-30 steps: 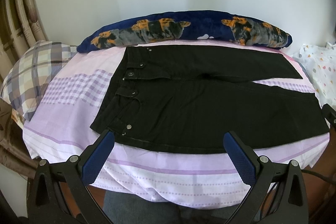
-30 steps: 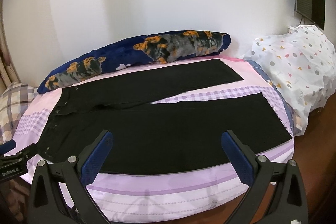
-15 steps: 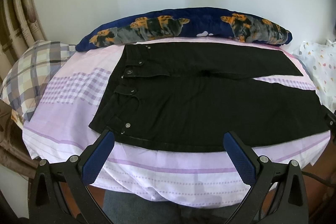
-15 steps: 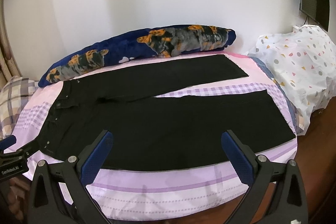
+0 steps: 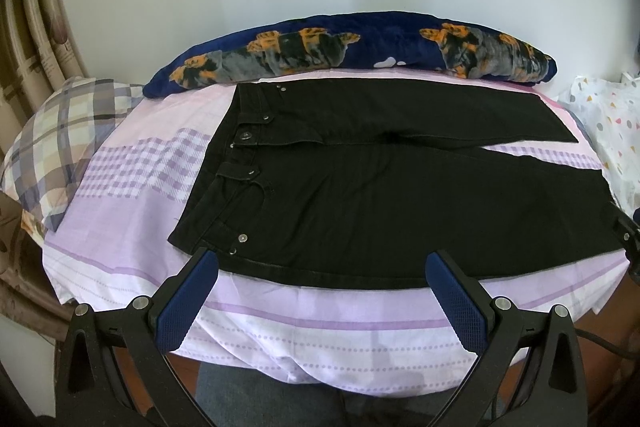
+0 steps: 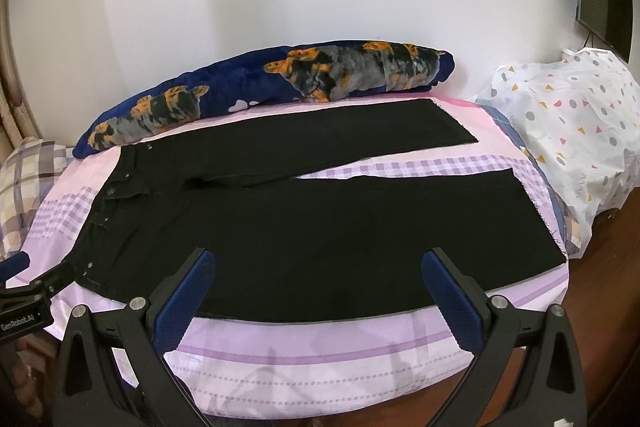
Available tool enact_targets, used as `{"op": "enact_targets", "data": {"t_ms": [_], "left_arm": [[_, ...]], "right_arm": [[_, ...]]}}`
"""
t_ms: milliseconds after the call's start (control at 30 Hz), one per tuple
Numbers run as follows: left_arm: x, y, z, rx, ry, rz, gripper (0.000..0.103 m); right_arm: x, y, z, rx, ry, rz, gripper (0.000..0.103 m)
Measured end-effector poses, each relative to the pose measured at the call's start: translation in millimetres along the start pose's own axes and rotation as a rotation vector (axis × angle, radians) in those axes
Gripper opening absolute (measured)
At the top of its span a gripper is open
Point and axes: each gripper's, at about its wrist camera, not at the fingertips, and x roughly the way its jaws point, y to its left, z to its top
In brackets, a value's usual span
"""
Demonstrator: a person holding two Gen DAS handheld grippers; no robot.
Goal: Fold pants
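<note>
While I compare with a second ago, both tools have crept a little nearer the black pants, which lie flat and unfolded on the bed, waistband toward the plaid pillow. My left tool and right tool hang released, jaws spread wide, just short of the pants' near edge (nothing gripped), so I judge folding hasn't begun.

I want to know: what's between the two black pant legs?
Only a bare strip of the purple checked sheet shows between the pants legs, clearest in the right wrist view.
</note>
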Motion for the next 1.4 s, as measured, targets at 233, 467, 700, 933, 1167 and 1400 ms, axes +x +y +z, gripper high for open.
{"op": "enact_targets", "data": {"t_ms": [233, 467, 700, 933, 1167, 1400], "left_arm": [[10, 0, -6, -0.001, 0.018, -0.005, 0.103], [24, 7, -1, -0.013, 0.051, -0.022, 0.103], [51, 26, 22, -0.058, 0.073, -0.053, 0.103], [100, 72, 67, -0.136, 0.096, -0.132, 0.101], [165, 128, 122, -0.194, 0.136, -0.231, 0.076], [248, 180, 168, -0.341, 0.23, -0.416, 0.051]], "right_arm": [[5, 1, -2, -0.003, 0.013, -0.001, 0.103], [18, 5, 4, 0.004, 0.043, -0.005, 0.103], [44, 9, 18, 0.005, 0.079, 0.011, 0.103], [91, 19, 40, 0.056, 0.137, 0.099, 0.103], [141, 34, 69, 0.093, 0.173, 0.155, 0.103], [186, 52, 100, 0.072, 0.178, 0.147, 0.103]]}}
